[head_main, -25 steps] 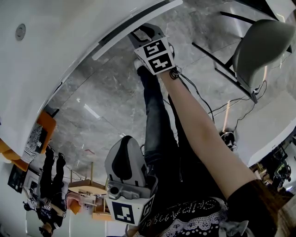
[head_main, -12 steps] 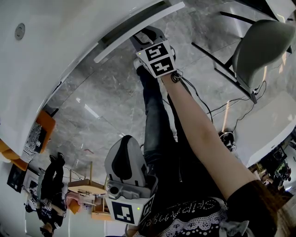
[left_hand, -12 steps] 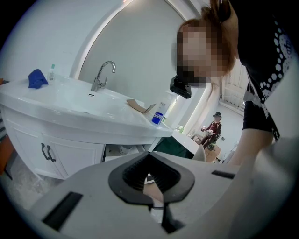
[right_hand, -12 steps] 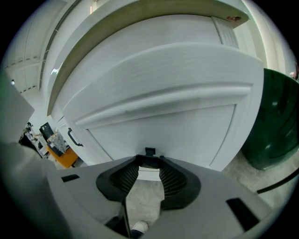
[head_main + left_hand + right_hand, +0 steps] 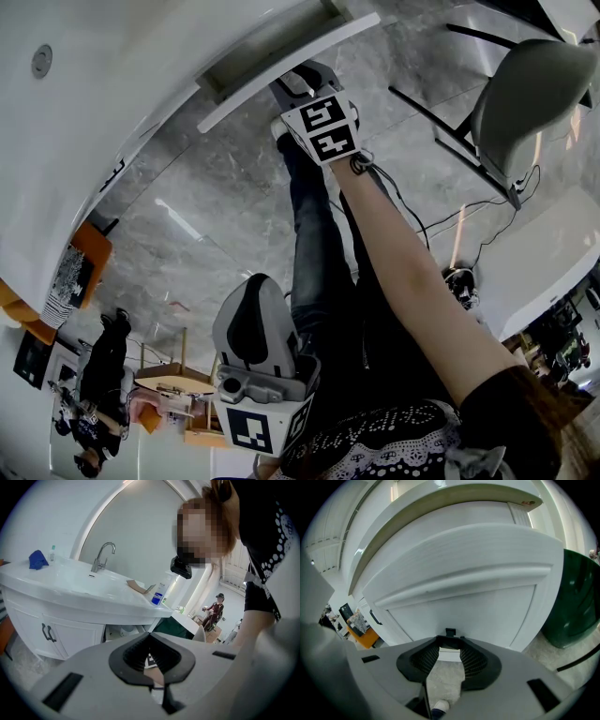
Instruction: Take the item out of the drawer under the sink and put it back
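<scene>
In the head view the drawer point(image 5: 281, 56) has slid further out of the cabinet point(image 5: 141, 103), with the right gripper point(image 5: 292, 82) just under its front, far nearer than the left gripper point(image 5: 253, 291). Left gripper view: fingers point(image 5: 133, 656) apart, empty. Right gripper view: fingers point(image 5: 474, 660) apart below the drawer front; the item is hidden, probably inside

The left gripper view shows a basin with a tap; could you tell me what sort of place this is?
Probably a showroom or studio, not a home bathroom: a white sink with a faucet, a drawer under it, and an open room beyond where another person stands.
</scene>
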The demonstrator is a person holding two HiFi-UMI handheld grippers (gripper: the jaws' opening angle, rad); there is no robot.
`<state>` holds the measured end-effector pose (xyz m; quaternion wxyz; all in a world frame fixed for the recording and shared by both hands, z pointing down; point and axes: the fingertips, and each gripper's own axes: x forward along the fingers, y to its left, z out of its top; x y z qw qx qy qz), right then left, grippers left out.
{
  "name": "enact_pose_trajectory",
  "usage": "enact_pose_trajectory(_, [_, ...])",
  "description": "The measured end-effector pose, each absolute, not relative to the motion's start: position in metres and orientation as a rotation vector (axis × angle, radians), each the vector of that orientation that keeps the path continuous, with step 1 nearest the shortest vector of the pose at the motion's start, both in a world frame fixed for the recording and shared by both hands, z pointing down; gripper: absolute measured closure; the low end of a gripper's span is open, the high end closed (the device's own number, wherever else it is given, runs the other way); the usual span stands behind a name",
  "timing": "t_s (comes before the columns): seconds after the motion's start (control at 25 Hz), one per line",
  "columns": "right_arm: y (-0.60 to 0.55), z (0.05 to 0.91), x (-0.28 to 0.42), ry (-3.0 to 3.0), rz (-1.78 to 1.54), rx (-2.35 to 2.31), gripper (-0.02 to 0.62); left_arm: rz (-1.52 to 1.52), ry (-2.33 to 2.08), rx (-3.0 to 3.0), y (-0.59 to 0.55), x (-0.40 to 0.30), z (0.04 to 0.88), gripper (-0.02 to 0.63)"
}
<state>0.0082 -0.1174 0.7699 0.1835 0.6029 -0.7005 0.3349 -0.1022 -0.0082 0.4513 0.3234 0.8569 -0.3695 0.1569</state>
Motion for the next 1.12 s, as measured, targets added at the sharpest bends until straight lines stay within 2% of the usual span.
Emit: enact_pose_trajectory(1.12, [-0.088, 0.771, 0.007, -1.967, 0.949, 1.737, 0.448, 0.407, -0.976, 2.251, -0.004, -0.099, 0.451, 0.603])
